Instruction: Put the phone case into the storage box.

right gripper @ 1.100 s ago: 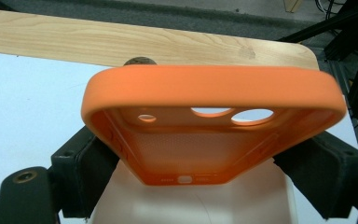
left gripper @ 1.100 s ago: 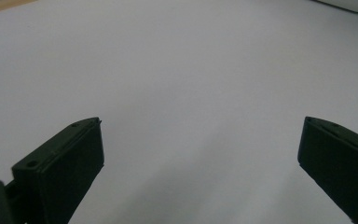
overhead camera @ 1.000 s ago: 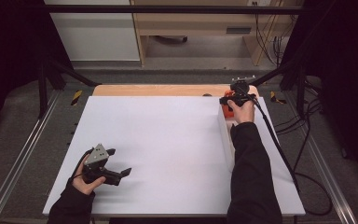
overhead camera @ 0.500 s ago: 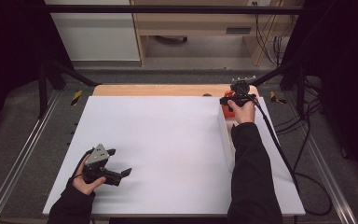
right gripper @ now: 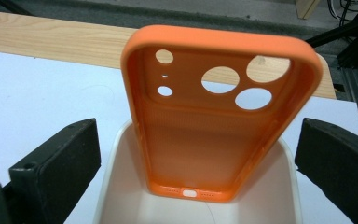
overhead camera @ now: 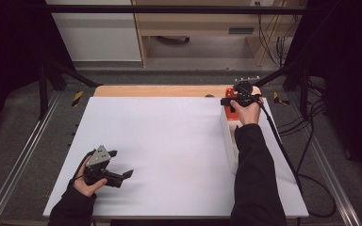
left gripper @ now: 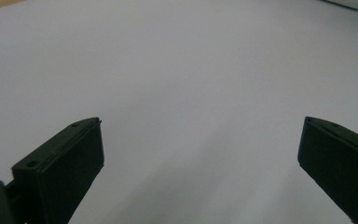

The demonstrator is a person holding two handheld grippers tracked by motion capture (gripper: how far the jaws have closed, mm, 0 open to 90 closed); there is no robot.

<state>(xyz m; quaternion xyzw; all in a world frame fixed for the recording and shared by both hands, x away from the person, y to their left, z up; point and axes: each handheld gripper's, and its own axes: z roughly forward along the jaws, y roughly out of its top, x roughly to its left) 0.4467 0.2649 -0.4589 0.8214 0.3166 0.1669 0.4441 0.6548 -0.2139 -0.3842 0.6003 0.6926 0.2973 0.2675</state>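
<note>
An orange phone case (right gripper: 214,116) with camera cut-outs stands upright on its lower end in a white tray (right gripper: 116,154) at the table's far right. My right gripper (right gripper: 198,126) straddles it. Its jaws have just been opening and now stand wide, with the case between them and both pads clear of its sides. In the high view the right gripper (overhead camera: 238,100) hovers over the far end of the white tray (overhead camera: 229,141), where a bit of the orange case (overhead camera: 232,114) peeks out. My left gripper (overhead camera: 121,163) rests open near the front left, with nothing between its jaws (left gripper: 200,126).
A white sheet (overhead camera: 169,141) covers most of the table, and a strip of bare wood (overhead camera: 160,91) runs along its far edge. A black cable (overhead camera: 283,146) trails from the right gripper off the right side. Metal rails flank the table.
</note>
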